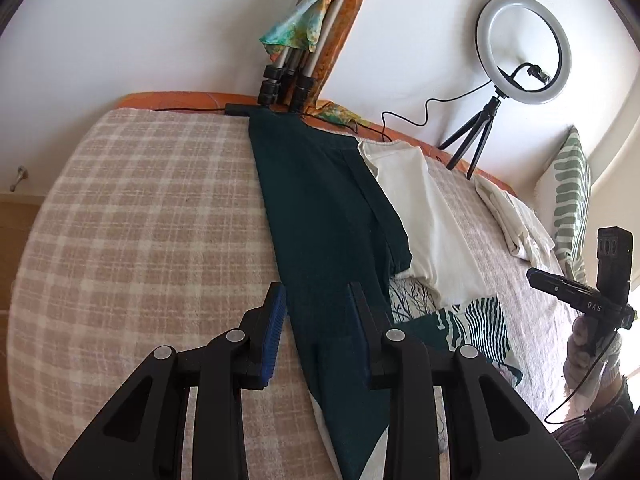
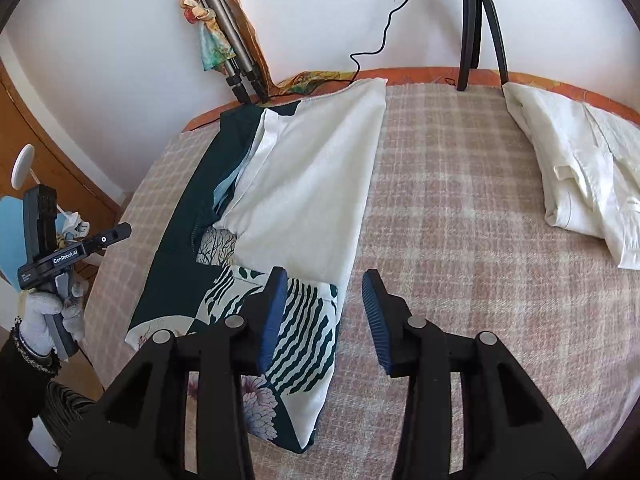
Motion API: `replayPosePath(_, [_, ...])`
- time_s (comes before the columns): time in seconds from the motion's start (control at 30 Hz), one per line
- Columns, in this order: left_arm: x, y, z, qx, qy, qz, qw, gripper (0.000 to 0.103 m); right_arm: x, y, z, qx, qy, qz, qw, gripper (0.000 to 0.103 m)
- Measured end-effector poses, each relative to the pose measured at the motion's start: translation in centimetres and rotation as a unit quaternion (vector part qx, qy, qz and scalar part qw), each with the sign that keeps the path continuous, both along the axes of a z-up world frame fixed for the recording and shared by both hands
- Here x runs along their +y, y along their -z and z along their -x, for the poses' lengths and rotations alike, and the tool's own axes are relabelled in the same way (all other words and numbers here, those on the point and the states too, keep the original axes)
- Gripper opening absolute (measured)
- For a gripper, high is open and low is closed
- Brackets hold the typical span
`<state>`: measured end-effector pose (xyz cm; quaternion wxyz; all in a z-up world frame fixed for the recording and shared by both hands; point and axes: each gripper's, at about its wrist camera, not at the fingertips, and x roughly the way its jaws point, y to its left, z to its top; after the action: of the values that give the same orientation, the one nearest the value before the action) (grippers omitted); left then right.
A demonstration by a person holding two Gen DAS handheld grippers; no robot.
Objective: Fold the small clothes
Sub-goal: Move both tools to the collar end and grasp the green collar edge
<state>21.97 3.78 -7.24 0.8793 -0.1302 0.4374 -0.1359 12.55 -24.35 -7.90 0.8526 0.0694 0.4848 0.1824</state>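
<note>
A: Where's the garment [image 2: 280, 208]?
B: On the bed [image 2: 460, 200], long axis running away from both grippers.
A: Jaws?
B: Both apart — left gripper [image 1: 318, 300] over its dark edge, right gripper [image 2: 325, 290] astride the white edge.

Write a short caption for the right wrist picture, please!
Open right gripper hovers over the half-folded green-and-white patterned garment on a checked bed cover.

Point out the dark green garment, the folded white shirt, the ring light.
dark green garment [image 1: 320, 208]: left wrist view, mid panel.
folded white shirt [image 2: 576, 168]: right wrist view, top layer.
ring light [image 1: 486, 24]: left wrist view, ring's left arc.
</note>
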Motion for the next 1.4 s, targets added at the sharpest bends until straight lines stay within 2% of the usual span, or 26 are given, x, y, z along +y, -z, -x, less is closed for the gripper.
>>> replayPosePath(0.03, [0.2,-0.3,-0.8,-0.003,-0.002,-0.003,1.0000,0.032,-0.2,-0.3,-0.7,-0.012,0.001,0.002,1.000,0.066])
replayPosePath(0.13, [0.7,-0.7,-3.8,-0.004,-0.004,-0.010,0.9999,0.045,-0.5,-0.5,-4.0,-0.014,-0.003,0.013,1.000,0.066])
replayPosePath(0.27, [1.4,-0.2,-8.1,-0.002,-0.014,-0.024,0.9996,0.045,-1.5,0.3,-9.0,0.012,0.002,-0.015,1.000,0.066])
replayPosePath(0.4, [1.1,0.7,-12.0,-0.009,-0.011,-0.071,0.9974,0.045,-1.5,1.4,-12.9,0.022,0.010,-0.020,1.000,0.066])
replayPosePath(0.6, [0.8,3.3,-17.0,0.006,0.002,-0.081,0.9967,0.045,-0.3,4.5,-17.7,0.041,0.002,-0.013,0.999,0.063])
replayPosePath(0.67, [0.4,4.1,-18.1,0.010,0.007,-0.085,0.9963,0.045,0.1,5.5,-19.2,0.045,0.001,-0.009,0.999,0.060])
replayPosePath(0.87, [-0.5,5.5,-21.2,0.013,0.007,-0.101,0.9947,0.045,0.6,7.9,-22.9,0.045,0.006,-0.015,0.999,0.060])
replayPosePath(1.07, [-0.4,5.8,-23.0,-0.001,-0.004,-0.097,0.9953,0.045,1.5,9.2,-25.2,0.035,-0.012,0.012,0.999,0.060])
replayPosePath(1.23, [-0.7,6.1,-23.3,-0.015,0.008,-0.098,0.9950,0.044,1.4,10.1,-26.8,0.035,-0.007,-0.012,0.999,0.060])
replayPosePath(1.3, [-1.0,6.1,-23.3,-0.020,0.016,-0.099,0.9948,0.037,1.3,10.4,-27.2,0.038,-0.004,-0.021,0.999,0.056])
replayPosePath(1.4, [-1.9,6.2,-23.2,-0.030,0.030,-0.116,0.9923,0.028,1.9,10.5,-27.6,0.042,-0.018,-0.012,0.999,0.029])
